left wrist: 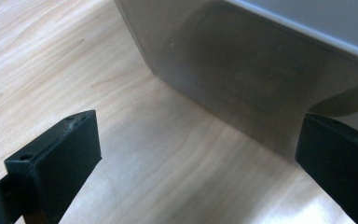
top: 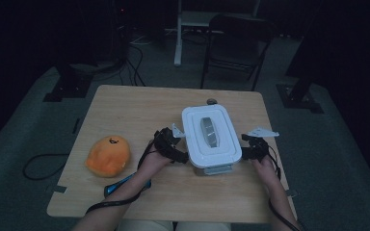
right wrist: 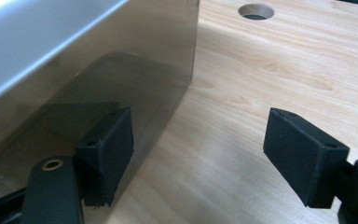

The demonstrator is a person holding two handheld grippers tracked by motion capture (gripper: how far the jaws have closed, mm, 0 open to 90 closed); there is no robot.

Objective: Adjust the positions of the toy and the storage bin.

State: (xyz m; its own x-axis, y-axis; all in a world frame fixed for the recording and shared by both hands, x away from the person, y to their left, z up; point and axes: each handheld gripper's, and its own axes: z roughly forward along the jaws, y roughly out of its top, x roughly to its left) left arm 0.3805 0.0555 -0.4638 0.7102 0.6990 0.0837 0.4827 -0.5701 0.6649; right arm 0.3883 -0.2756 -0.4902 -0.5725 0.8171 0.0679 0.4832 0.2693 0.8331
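A white lidded box with a grey handle on its lid stands on the wooden table, right of centre. My left gripper is close against the box's left side, jaws open. In the left gripper view the box's translucent wall rises just beyond my open left gripper, nothing between the fingers. My right gripper is at the box's right side. In the right gripper view the box wall stands next to the left finger, and my right gripper is open and empty.
An orange plush toy lies at the table's left front. A blue object lies under the left forearm. A round hole is in the tabletop beyond the box. A folding chair stands behind the table.
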